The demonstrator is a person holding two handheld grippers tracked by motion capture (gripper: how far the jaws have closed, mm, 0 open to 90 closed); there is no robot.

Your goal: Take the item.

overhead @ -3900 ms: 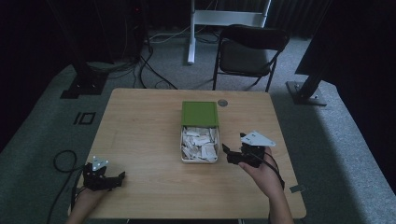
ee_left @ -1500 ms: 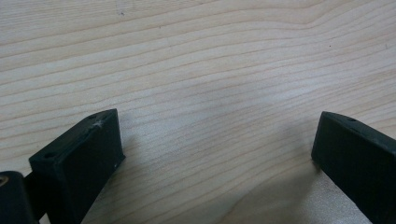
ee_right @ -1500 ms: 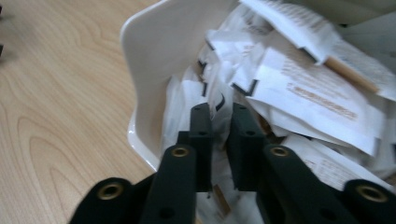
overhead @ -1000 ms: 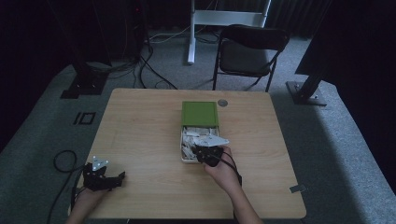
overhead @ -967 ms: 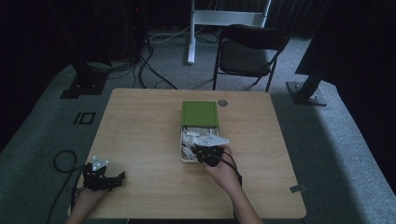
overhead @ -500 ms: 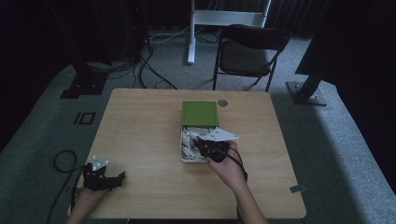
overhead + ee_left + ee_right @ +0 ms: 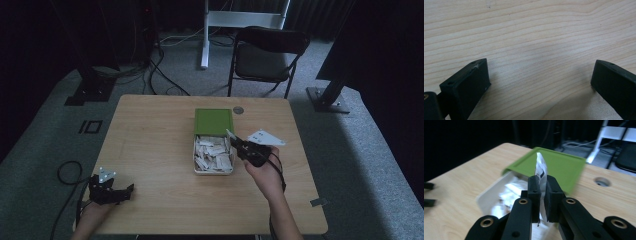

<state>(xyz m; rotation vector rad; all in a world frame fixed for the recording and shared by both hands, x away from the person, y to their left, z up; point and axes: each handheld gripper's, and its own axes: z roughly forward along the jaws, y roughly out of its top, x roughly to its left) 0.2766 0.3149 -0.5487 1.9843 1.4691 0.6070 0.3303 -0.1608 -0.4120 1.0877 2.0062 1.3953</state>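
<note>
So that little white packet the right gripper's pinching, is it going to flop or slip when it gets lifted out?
The packet stands upright above the right gripper, so it is probably fairly stiff. It looks thin and light. The jaws grip only its lower part, so it might slip.

At frame centre a white box (image 7: 214,155) of white packets (image 7: 215,151) sits on the wooden surface (image 7: 150,135), its green lid (image 7: 213,121) lying behind it. The right gripper (image 7: 239,144) hovers at the box's right edge holding a packet. The left gripper (image 7: 127,189) rests lower left. A chair (image 7: 267,55) stands upper right.

Left claw (image 7: 111,189) gapes; right claw (image 7: 540,185) pinches closed.
</note>
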